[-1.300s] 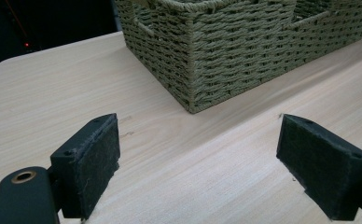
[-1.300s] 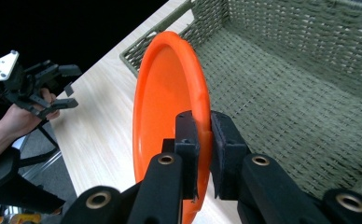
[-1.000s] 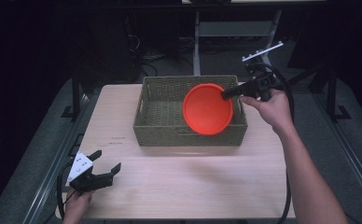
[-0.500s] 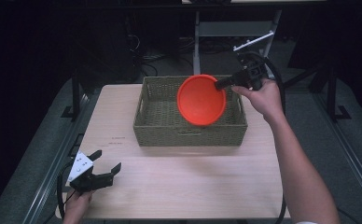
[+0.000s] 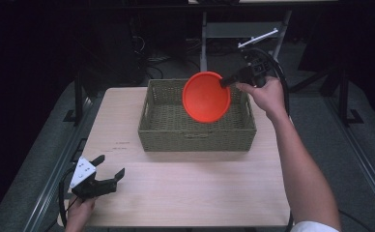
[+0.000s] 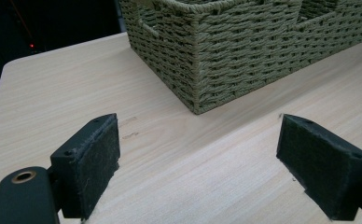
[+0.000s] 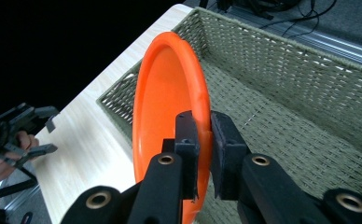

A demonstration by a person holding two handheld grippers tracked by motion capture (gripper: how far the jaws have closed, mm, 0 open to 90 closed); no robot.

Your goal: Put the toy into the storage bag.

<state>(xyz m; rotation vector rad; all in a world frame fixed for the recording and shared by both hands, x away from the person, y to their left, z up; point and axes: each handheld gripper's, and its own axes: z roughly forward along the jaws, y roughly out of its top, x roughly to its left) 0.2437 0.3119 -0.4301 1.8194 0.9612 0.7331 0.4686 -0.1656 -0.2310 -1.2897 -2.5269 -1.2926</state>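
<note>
An orange plate [image 5: 206, 96] hangs on edge above the woven basket [image 5: 195, 140], its hollow face turned toward the high camera. My right gripper [image 5: 223, 83] is shut on the plate's rim at its upper right. The right gripper view shows the jaws [image 7: 206, 135] pinching the plate [image 7: 163, 93] over the basket's inside [image 7: 281, 112]. My left gripper [image 5: 109, 166] rests open near the table's front left corner, with nothing between its pads [image 6: 90, 161], well short of the basket [image 6: 235, 51].
The basket stands at the back middle of the light wooden table [image 5: 185, 188]. A metal stand [image 5: 205, 38] and cables lie on the dark floor behind the table. In the right gripper view, the person's other hand and left gripper [image 7: 25, 128] appear at the left.
My right gripper has lifted the orange plate up and slightly left, out of the basket and higher above it. The left gripper has not moved.
</note>
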